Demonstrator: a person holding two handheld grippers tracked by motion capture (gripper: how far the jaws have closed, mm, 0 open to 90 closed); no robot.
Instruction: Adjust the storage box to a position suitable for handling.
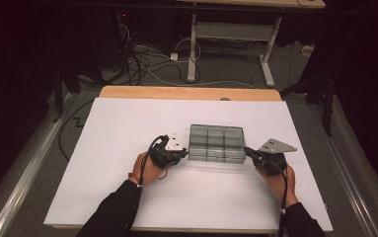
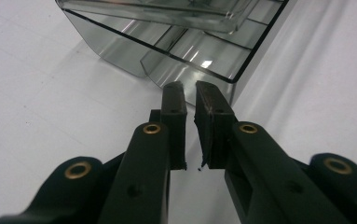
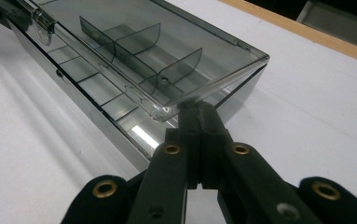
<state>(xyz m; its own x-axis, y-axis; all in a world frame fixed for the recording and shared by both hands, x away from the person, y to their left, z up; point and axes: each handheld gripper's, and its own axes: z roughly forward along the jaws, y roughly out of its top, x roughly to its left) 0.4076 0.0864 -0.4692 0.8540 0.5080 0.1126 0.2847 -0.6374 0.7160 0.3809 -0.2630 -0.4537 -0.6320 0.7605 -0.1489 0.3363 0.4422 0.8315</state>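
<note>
A white table (image 1: 127,148) is seen under both grippers, with a wooden strip along its far edge; beyond it, a grey floor with cables and a second table's legs are set against dark surroundings. Both forearms are brought in from the near edge, each hand angled inward toward a clear compartment box (image 1: 217,143) lying between the grippers.

The left gripper (image 2: 190,93) is held low, its jaws nearly together with a narrow gap, nothing clamped; the box corner lies just ahead of the tips. The right gripper (image 3: 198,112) is closed, its tips set at the corner of the box's raised lid (image 3: 167,56), just under the rim; actual contact cannot be told.

Bare table is left outboard of each gripper and beyond the box.
</note>
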